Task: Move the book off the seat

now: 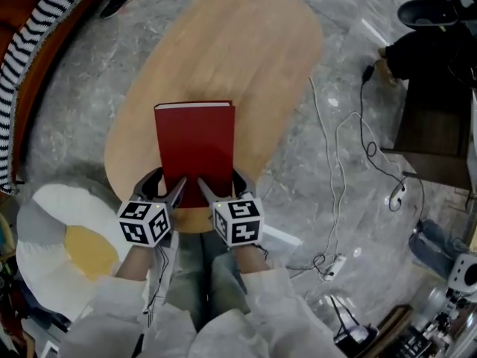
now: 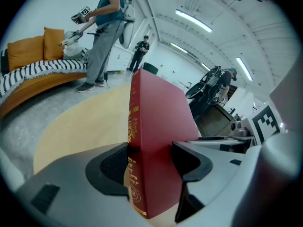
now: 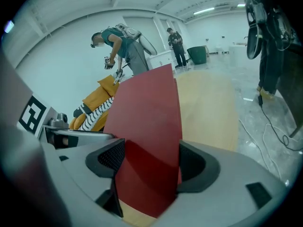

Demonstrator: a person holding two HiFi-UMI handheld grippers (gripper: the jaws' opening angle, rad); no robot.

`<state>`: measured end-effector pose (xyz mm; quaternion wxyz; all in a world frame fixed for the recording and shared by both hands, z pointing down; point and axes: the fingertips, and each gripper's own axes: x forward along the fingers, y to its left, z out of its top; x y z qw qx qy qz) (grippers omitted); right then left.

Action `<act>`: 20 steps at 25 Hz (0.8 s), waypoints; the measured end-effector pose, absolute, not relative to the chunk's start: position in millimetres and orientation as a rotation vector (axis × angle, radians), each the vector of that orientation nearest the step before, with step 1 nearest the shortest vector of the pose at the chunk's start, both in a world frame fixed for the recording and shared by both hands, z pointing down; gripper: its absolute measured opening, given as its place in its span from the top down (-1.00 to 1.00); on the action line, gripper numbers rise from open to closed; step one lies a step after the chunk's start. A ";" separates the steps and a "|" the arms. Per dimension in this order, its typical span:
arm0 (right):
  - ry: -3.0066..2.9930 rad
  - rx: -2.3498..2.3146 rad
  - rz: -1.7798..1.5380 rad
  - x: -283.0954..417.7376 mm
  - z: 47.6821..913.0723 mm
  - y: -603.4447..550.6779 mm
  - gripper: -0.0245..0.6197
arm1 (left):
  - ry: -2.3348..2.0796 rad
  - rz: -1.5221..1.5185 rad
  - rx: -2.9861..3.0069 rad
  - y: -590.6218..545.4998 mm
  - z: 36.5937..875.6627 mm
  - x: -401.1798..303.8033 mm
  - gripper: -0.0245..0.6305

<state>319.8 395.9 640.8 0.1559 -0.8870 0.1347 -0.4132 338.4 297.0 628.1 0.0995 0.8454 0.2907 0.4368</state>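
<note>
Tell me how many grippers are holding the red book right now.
2. The left gripper grips the red book at its near edge, by the spine; the right gripper grips that same edge beside it. Both sets of jaws are shut on it. None looks hidden.

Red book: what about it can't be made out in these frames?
1. Near edge of the red book: head view, covered by the left hand-held gripper and right hand-held gripper.
2. Gold spine lettering: left gripper view, too small and warped to read.
3. Underside, and whether it touches the wooden surface: no view shows beneath it.
</note>
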 end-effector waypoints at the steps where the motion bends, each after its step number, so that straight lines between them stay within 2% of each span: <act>1: 0.381 -2.530 -1.199 319.7 648.5 395.5 -0.15 | 0.858 1.304 2.490 296.5 636.0 338.6 0.04; 20: 0.263 -2.404 -1.307 324.5 719.6 393.9 -0.15 | 0.758 1.408 2.374 293.7 708.6 344.9 0.04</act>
